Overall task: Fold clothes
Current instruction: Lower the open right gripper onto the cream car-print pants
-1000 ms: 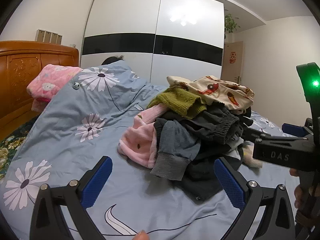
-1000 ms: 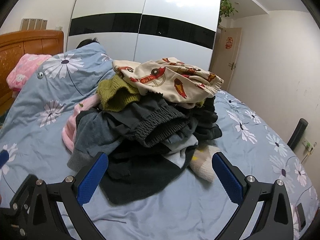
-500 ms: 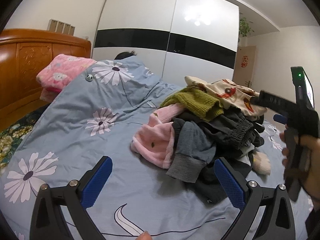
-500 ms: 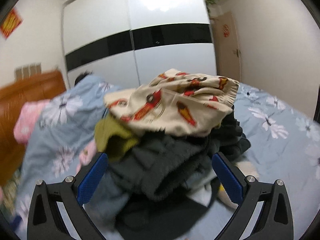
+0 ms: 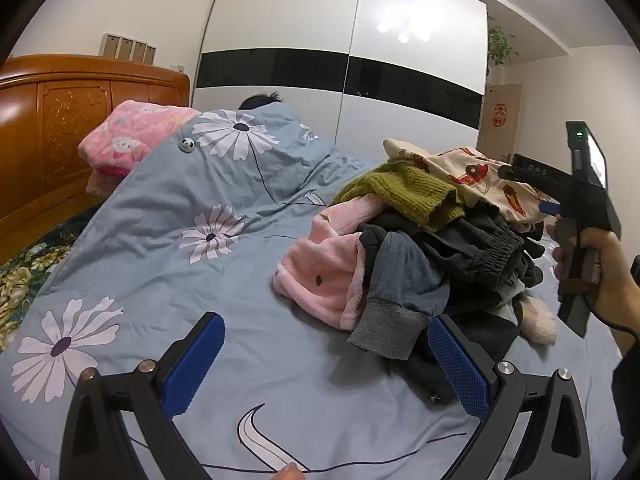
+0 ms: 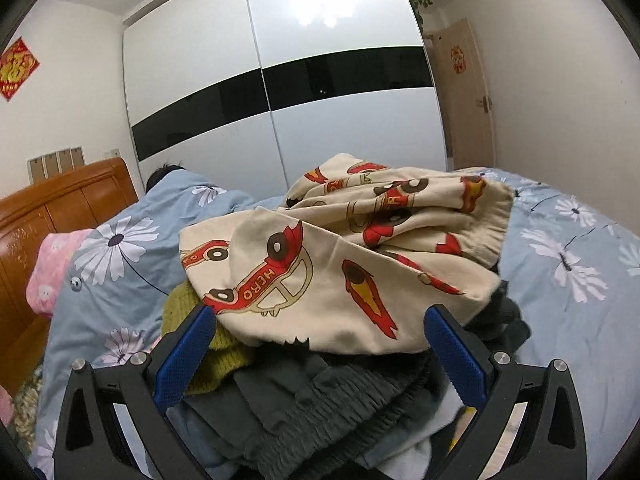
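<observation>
A pile of clothes lies on the bed. On top is a cream garment with red car prints (image 6: 344,256), also in the left wrist view (image 5: 476,176). Under it are an olive knit (image 5: 408,194), a pink fleece piece (image 5: 328,268), a grey sweatshirt (image 5: 400,280) and dark trousers with an elastic waistband (image 6: 352,404). My right gripper (image 6: 320,356) is open, its jaws on either side of the cream garment's near edge, above the pile. My left gripper (image 5: 328,364) is open and empty over the bedspread, left of the pile.
The bed has a blue daisy-print cover (image 5: 168,240). A pink pillow (image 5: 132,136) and a wooden headboard (image 5: 60,120) are at the left. A person's dark hair (image 5: 260,100) shows above the cover. A white wardrobe (image 6: 288,92) stands behind.
My right gripper has risen and moved forward from the pile's low front edge to the cream garment on top. My left gripper has shifted slightly left and stays open.
</observation>
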{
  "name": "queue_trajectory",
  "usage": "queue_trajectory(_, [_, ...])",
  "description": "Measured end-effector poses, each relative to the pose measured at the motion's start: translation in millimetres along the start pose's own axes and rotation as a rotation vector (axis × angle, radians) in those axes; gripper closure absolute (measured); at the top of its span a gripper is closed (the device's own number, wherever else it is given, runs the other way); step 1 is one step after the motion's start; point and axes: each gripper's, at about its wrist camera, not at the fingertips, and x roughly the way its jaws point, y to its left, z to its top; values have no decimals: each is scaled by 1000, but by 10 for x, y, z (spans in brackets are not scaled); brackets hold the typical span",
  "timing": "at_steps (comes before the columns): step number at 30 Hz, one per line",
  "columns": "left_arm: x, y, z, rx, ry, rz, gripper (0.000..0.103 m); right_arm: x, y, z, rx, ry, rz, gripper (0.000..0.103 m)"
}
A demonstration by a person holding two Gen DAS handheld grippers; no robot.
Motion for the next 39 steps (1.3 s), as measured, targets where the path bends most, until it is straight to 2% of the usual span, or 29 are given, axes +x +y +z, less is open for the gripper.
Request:
queue_trajectory(5, [19, -5, -4, 3, 3, 4, 0, 133, 59, 20, -61, 2, -64, 0])
queue_trajectory(13, [75, -24, -18, 7, 16, 4, 0, 367, 157, 3, -74, 0, -115, 0])
queue_trajectory(18, [93, 5, -34, 4, 19, 14, 0, 491, 280, -9, -169, -14, -237, 0])
queue_trajectory(24, [49, 59, -25, -16, 9, 8, 0, 583, 390, -56, -231, -44, -319, 0])
queue_trajectory(30, [30, 79, -9, -25, 7, 1, 0, 551, 442, -119, -289, -95, -308, 0])
queue_trajectory(39, [4, 110, 16, -40, 4, -10, 0, 583, 479, -259, -358, -108, -270, 0])
